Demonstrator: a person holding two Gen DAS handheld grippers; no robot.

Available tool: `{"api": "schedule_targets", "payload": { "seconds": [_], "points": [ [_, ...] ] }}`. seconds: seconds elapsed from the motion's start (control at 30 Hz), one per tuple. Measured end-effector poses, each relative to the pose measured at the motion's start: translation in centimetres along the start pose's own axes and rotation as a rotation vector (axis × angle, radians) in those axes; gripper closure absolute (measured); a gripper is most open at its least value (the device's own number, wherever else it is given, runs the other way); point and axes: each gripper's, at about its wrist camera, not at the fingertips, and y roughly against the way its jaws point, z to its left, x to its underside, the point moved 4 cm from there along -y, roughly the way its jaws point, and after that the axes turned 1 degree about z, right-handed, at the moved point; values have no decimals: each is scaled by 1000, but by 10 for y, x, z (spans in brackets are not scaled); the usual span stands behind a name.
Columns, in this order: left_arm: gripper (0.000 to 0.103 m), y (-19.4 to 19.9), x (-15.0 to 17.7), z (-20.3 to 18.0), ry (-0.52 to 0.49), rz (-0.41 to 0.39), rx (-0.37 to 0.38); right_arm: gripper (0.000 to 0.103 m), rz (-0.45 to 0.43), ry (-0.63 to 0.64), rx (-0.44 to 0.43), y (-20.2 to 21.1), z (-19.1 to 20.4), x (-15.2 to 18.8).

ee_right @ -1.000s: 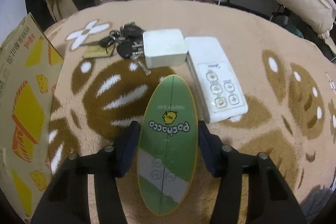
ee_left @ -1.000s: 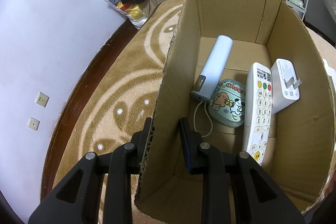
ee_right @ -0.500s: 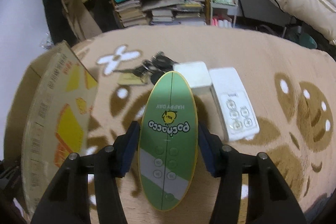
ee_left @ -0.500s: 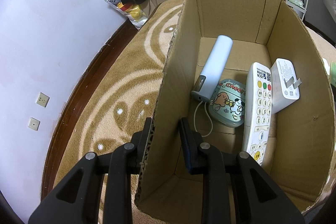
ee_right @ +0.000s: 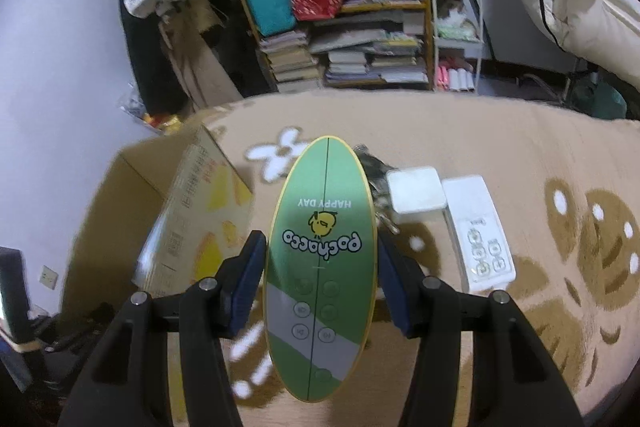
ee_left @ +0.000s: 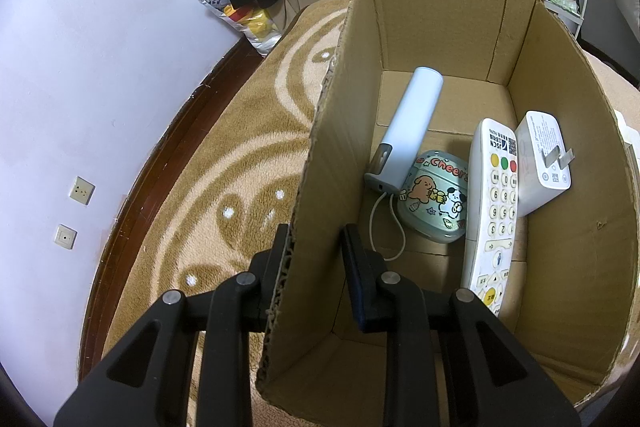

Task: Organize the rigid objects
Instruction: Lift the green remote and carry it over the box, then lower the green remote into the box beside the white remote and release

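Straddling the left wall of the open cardboard box, the left tool has one finger outside the wall and one inside, set narrow with the corrugated edge between them; whether the pads actually press the card cannot be told. Box contents, centre to right of the left wrist view: a pale blue cylindrical device lying slanted with a white cord trailing from its lower end; a rounded green case printed with cartoon dogs, its upper left edge under the cylinder's lower end; a long white remote control with coloured buttons near its top, lying lengthwise just right of the case; a white plug adapter with metal prongs, leaning at the right wall and touching the remote. The box stands on a tan carpet with cream swirls; a lilac wall with two sockets fills the left of that frame. In the right wrist view, the right tool is closed on a green oval remote printed "pochacco", held by its long edges and lifted clear of the carpet. Lower left of that frame: the box's printed outer side. Right of centre on the carpet: a white square box, a white power strip just beside it, and a bunch of keys partly hidden behind the oval. Cluttered shelves stand at the top.
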Motion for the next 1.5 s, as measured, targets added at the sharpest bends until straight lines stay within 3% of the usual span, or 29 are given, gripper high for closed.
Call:
{"api": "schedule_targets", "payload": {
  "seconds": [0.53,1.03,1.5],
  "points": [
    [79,0,0,-1,0,0,-1,45,-155,126,-186,49,76,-3],
    [79,0,-1,0,0,0,-1,45,-90,124,-270,33,95,13],
    [79,0,-1,0,1,1,-1,45,-31,113,-281,18,98,24]
  ]
}}
